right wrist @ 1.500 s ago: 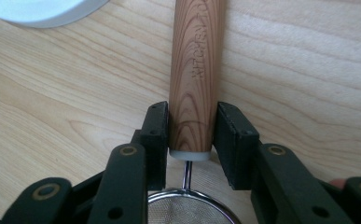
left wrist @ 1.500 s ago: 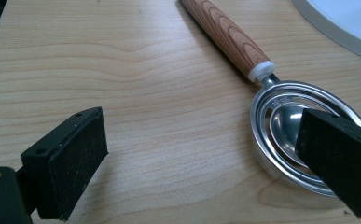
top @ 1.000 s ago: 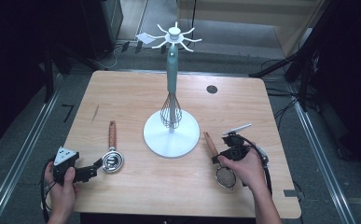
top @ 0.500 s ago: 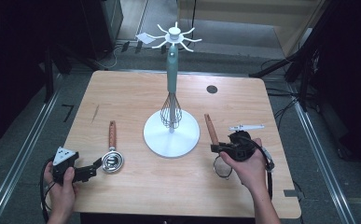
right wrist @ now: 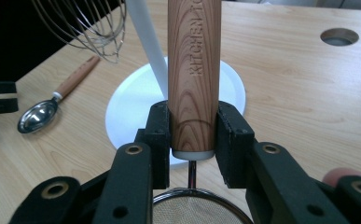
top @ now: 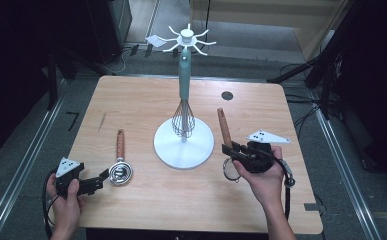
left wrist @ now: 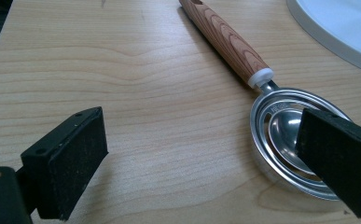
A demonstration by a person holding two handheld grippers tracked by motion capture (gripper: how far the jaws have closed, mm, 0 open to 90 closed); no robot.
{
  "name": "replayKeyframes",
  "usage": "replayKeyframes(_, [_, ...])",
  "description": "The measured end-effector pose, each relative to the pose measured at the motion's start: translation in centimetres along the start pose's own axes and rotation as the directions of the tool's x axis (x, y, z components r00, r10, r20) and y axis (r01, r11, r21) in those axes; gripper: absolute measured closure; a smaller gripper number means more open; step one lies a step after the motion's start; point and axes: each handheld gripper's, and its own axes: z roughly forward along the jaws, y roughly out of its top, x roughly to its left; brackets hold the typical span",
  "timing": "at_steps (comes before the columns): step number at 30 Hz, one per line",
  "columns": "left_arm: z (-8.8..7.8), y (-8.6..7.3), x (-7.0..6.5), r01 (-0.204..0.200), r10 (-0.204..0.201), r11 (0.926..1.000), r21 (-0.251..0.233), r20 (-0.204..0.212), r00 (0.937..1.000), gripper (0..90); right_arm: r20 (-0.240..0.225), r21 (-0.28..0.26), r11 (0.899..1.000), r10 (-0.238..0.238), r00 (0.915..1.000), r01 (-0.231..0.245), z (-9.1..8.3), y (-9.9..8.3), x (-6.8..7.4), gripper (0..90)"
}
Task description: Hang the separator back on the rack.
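Observation:
My right gripper (top: 229, 150) (right wrist: 193, 135) is shut on the wooden handle of a small mesh strainer (top: 224, 127) (right wrist: 194, 70), held above the table with the handle pointing away and the mesh ring (right wrist: 197, 207) hanging near the hand. My left gripper (top: 101, 177) (left wrist: 206, 154) rests open at the table's front left, its jaws beside the metal bowl of a wooden-handled scoop (top: 119, 170) (left wrist: 288, 135) lying flat. A white utensil stand (top: 184, 142) with hooks on top holds a teal-handled whisk (top: 183, 107) (right wrist: 87, 28) at the table's middle.
The wooden table (top: 146, 105) has a round cable hole (top: 226, 95) at the back right. The stand's white base (right wrist: 131, 107) lies just beyond the held strainer. Dark floor and metal rails surround the table.
My right gripper has lifted the strainer off the table and swung its handle upward and away. The left gripper and the scoop have stayed put.

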Motion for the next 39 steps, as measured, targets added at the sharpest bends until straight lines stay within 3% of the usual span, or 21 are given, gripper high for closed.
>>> replayKeyframes(5, [0.0, 0.0, -0.1, -0.003, 0.003, 1.0, -0.002, -0.01, 0.9999, 2.5, 0.019, -0.044, 0.999, -0.026, 0.9995, 0.027, -0.4, 0.3, 0.3, 70.5])
replayKeyframes(9, [0.0, 0.0, -0.1, -0.007, 0.007, 1.0, -0.004, -0.012, 0.9999, 2.5, 0.046, -0.102, 0.995, 0.0, 0.999, 0.005, -1.1, 0.6, 0.7, 70.5])
replayKeyframes(14, [0.0, 0.0, -0.1, -0.006, 0.006, 1.0, -0.005, -0.014, 0.9999, 2.5, 0.055, -0.135, 0.989, -0.045, 0.9975, 0.052, -1.5, 1.2, 1.7, 70.5])
replayKeyframes(18, [0.0, -0.1, -0.1, -0.003, 0.003, 1.0, -0.007, -0.011, 0.9999, 2.5, 0.073, -0.176, 0.981, -0.073, 0.9947, 0.085, -1.5, 1.7, 2.6, 70.5])
replayKeyframes(24, [-0.1, -0.1, -0.1, -0.006, 0.006, 1.0, -0.004, -0.009, 0.9999, 2.5, 0.055, -0.249, 0.963, -0.095, 0.9939, 0.106, -1.6, 2.6, 3.8, 70.5])
replayKeyframes(30, [-0.1, -0.1, -0.2, -0.007, 0.007, 1.0, -0.007, -0.007, 1.0, 2.5, 0.048, -0.278, 0.954, -0.102, 0.9936, 0.112, -1.7, 3.8, 4.7, 70.5])
replayKeyframes(39, [0.0, -0.1, -0.2, -0.011, 0.011, 0.9999, -0.011, -0.009, 0.9999, 2.5, 0.063, -0.336, 0.932, -0.123, 0.9904, 0.137, -2.2, 5.0, 5.6, 70.5])
